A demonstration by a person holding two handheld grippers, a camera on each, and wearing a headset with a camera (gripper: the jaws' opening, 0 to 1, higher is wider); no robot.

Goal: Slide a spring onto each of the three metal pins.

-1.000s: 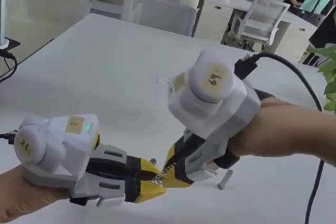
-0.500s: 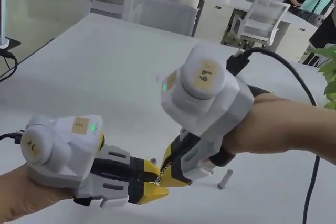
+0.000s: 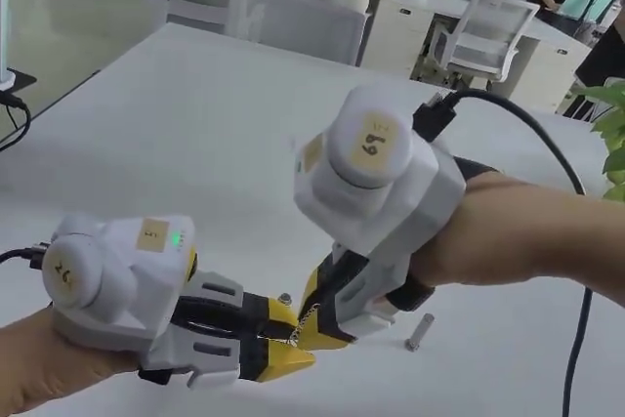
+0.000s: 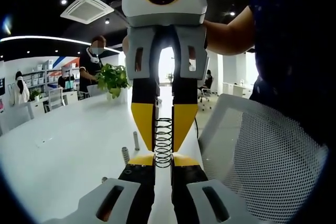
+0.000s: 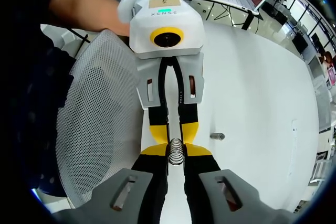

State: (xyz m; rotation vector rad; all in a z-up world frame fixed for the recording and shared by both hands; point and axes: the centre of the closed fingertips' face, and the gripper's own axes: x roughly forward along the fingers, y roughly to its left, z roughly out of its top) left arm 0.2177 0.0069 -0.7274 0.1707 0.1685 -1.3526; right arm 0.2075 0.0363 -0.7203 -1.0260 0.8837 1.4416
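A thin metal spring (image 3: 308, 318) is pinched between the yellow tips of both grippers, just above the white table (image 3: 195, 124). My left gripper (image 3: 285, 344) comes in from the lower left and my right gripper (image 3: 317, 327) reaches down from the upper right, tip to tip. In the left gripper view the spring (image 4: 163, 144) runs from my left gripper (image 4: 163, 162) up into the right gripper (image 4: 163, 127). In the right gripper view the spring (image 5: 176, 158) shows end-on in my right gripper (image 5: 176, 153). One metal pin (image 3: 418, 332) lies to the right; another pin (image 3: 284, 298) stands behind the tips.
A white mesh chair seat (image 4: 262, 145) sits below and beside the grippers. Loose pins (image 4: 135, 140) stand on the table further off, one (image 5: 217, 136) near the right jaw. A black cable (image 3: 547, 134) trails from the right gripper. Office chairs (image 3: 293, 21) line the far edge.
The right gripper has drifted slightly left and turned a little. Both grippers keep hold of the spring at the same spot.
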